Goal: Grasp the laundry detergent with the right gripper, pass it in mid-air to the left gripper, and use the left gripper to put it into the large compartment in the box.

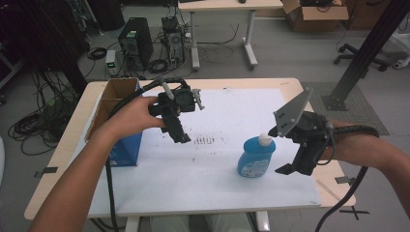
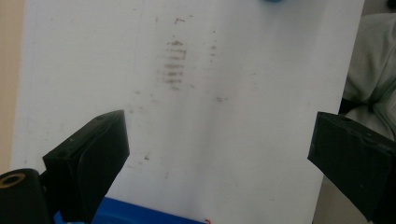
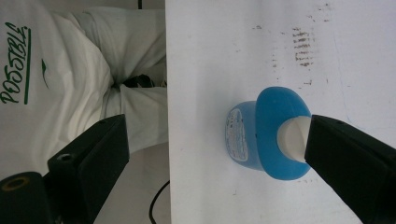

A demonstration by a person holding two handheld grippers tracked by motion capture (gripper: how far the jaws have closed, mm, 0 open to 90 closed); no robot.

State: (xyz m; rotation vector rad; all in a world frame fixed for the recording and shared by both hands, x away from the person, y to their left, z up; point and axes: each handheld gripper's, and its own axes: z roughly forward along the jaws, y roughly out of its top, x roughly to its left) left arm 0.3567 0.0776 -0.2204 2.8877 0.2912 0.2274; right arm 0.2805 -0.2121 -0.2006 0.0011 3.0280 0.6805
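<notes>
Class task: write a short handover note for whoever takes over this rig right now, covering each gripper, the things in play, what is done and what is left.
Left gripper: open, holding nothing, raised over the white mat beside the blue cardboard box.
Right gripper: open, holding nothing, close beside the blue bottle, one jaw near its white cap.
Bottle: upright on the mat, toward the person's edge.
Done: right gripper brought up to the bottle.
Left: probably centre the jaws on the bottle, close and lift.

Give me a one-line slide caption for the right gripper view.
Open right gripper above an upright blue bottle with a white cap.
</notes>
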